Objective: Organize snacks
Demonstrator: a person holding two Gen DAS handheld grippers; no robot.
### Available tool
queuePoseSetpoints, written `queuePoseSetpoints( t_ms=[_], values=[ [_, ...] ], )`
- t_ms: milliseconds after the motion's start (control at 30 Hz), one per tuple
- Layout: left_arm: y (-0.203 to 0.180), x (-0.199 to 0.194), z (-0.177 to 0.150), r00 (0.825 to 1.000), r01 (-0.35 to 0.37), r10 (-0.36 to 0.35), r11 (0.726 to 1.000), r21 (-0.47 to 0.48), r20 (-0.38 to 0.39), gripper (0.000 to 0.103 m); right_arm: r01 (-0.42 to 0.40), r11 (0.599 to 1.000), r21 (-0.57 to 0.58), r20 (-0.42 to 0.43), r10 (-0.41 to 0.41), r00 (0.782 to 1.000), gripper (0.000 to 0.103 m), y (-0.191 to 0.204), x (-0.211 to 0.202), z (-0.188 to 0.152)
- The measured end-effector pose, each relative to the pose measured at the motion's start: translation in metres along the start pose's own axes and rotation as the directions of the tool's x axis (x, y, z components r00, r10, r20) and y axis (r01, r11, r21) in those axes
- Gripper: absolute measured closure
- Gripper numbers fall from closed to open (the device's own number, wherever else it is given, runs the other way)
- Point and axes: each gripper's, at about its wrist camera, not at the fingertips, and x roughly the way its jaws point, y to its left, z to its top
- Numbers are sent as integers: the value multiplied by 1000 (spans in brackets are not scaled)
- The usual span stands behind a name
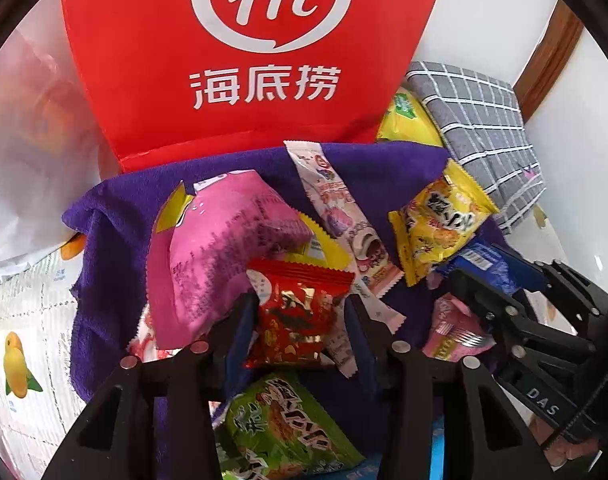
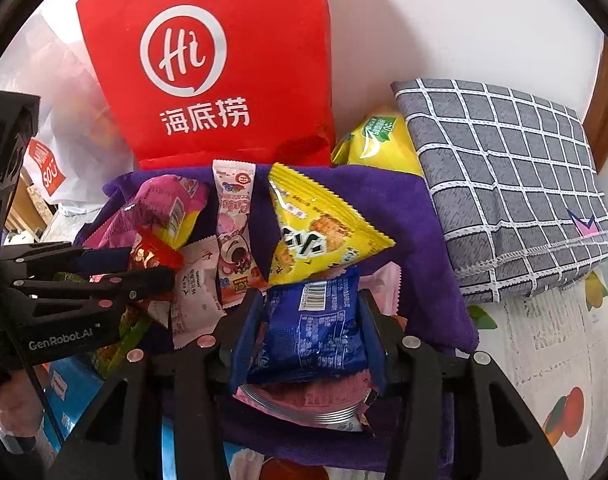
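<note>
Snack packets lie heaped on a purple towel (image 1: 383, 168). In the left wrist view my left gripper (image 1: 302, 308) is shut on a small red packet (image 1: 300, 320), its pads touching both sides. A big pink bag (image 1: 224, 248) lies to its left and a green packet (image 1: 288, 428) below it. My right gripper (image 2: 309, 304) is shut on a blue packet (image 2: 311, 328), above a pink packet (image 2: 304, 404). A yellow packet (image 2: 315, 228) and a long pink-white stick packet (image 2: 236, 232) lie just beyond. The left gripper (image 2: 156, 266) with the red packet (image 2: 154, 254) shows at the left of the right wrist view.
A red paper bag (image 2: 224, 80) with a white Hi logo stands behind the towel. A folded grey checked cloth (image 2: 503, 200) lies at the right, with a yellow-green bag (image 2: 375, 140) beside it. A white plastic bag (image 1: 32, 160) sits at the left, on a fruit-print tablecloth (image 1: 24, 340).
</note>
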Motion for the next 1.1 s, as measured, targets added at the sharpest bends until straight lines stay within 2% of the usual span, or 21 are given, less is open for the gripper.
queuePoseSetpoints(
  t_ms=[167, 233, 433, 533, 833, 1100],
  values=[
    [-2, -10, -3, 1000, 10, -10, 1000, -8, 9, 49, 11, 1000, -6, 2, -11, 1000, 55, 3, -5, -1],
    [-3, -15, -4, 1000, 9, -8, 1000, -15, 14, 46, 10, 1000, -3, 1, -10, 1000, 50, 4, -8, -2],
    [-7, -37, -10, 999, 13, -12, 999, -30, 43, 33, 46, 999, -25, 7, -46, 999, 48, 8, -26, -6],
    [-10, -47, -13, 999, 5, -3, 999, -36, 50, 28, 41, 999, -20, 17, -40, 999, 43, 7, -36, -6],
    [-18, -90, -36, 995, -46, 49, 998, -38, 90, 26, 62, 997, 39, 38, -64, 997, 39, -1, -84, -18],
    [-29, -136, -73, 985, -97, 103, 994, -50, 136, 25, 48, 995, 86, 85, -55, 995, 39, 10, -148, -44]
  ],
)
